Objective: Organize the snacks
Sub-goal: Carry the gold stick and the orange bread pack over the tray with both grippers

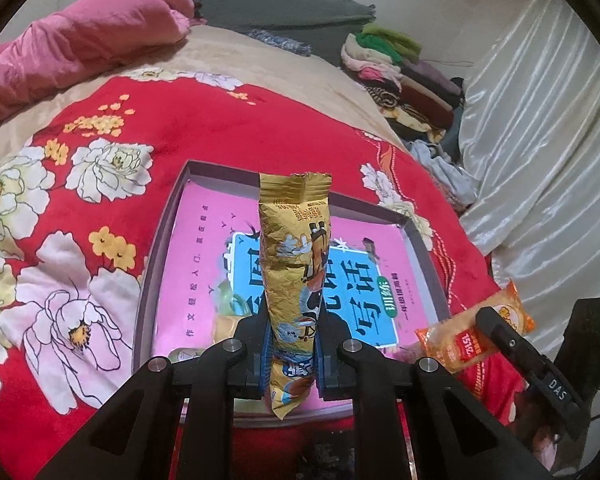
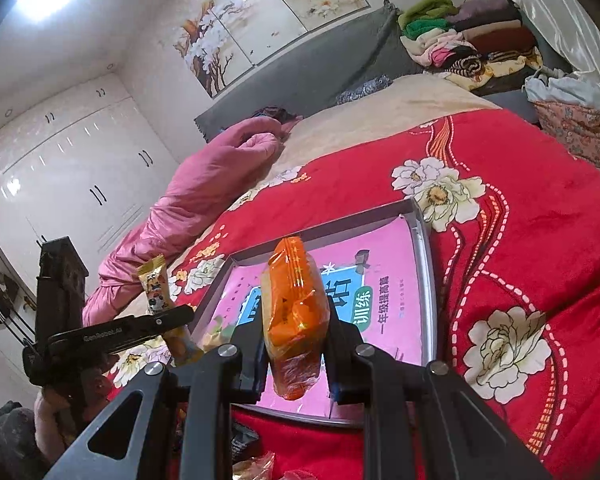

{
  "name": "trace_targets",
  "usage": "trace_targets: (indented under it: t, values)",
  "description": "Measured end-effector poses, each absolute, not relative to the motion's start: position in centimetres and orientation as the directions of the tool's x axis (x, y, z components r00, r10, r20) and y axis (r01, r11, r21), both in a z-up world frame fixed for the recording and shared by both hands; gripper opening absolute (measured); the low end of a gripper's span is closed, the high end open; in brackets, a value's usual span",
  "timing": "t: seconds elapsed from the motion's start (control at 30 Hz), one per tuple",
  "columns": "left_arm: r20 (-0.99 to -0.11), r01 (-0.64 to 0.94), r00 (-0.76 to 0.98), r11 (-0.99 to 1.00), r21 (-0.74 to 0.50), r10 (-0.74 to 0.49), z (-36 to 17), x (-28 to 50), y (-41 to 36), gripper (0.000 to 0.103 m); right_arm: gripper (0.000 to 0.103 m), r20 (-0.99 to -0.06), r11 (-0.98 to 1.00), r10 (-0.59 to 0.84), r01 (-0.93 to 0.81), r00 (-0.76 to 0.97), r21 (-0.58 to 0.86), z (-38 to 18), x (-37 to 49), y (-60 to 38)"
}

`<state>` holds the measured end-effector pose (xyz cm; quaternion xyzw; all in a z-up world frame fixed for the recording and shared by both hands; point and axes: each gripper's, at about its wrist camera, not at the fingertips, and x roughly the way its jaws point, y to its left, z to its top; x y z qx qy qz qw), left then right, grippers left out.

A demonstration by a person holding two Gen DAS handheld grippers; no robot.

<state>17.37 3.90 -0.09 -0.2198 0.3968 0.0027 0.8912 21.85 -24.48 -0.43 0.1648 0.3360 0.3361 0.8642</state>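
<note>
box floor: shallow gray box (image 1: 156,256) on the red flowered blanket (image 1: 100,128); far half of its pink floor bare, passable from above
box near-left corner: small wrapped snacks (image 1: 230,304) lie there, blocking it
box rim: low wall all round
blanket right of box: bare (image 2: 540,248)
bed far right corner: folded clothes pile (image 1: 400,76)
bed left edge: pink quilt (image 1: 80,44)

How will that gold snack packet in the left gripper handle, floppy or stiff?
The gold snack packet probably holds fairly stiff: it stands straight up out of the left gripper without drooping. Its crinkled foil looks light, perhaps slippery.
</note>
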Motion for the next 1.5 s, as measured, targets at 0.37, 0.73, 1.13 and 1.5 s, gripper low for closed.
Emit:
trace_targets:
  t: [0.37, 0.73, 1.13, 1.5]
  values:
    - [-0.73, -0.197, 0.661, 0.898, -0.394, -0.175, -2.1, 18.0, 3.0, 0.016, 0.023, -0.492, 0.716, 0.697, -0.471, 0.522, 0.515, -1.4, 22.3, -23.8]
    - [-0.738, -0.198, 0.646, 0.891, -0.408, -0.195, -3.3, 18.7, 2.7, 0.016, 0.023, -0.517, 0.717, 0.696, -0.446, 0.498, 0.536, -2.7, 22.7, -23.6]
    - [-0.744, -0.19, 0.628, 0.882, -0.432, -0.229, -4.4, 19.1, 2.2, 0.016, 0.024, -0.551, 0.712, 0.702, -0.44, 0.452, 0.546, -3.9, 22.7, -22.8]
    - [-0.765, -0.195, 0.604, 0.889, -0.414, -0.223, -5.2, 19.2, 1.8, 0.016, 0.025, -0.586, 0.754, 0.657, -0.425, 0.474, 0.501, -3.8, 22.6, -23.1]
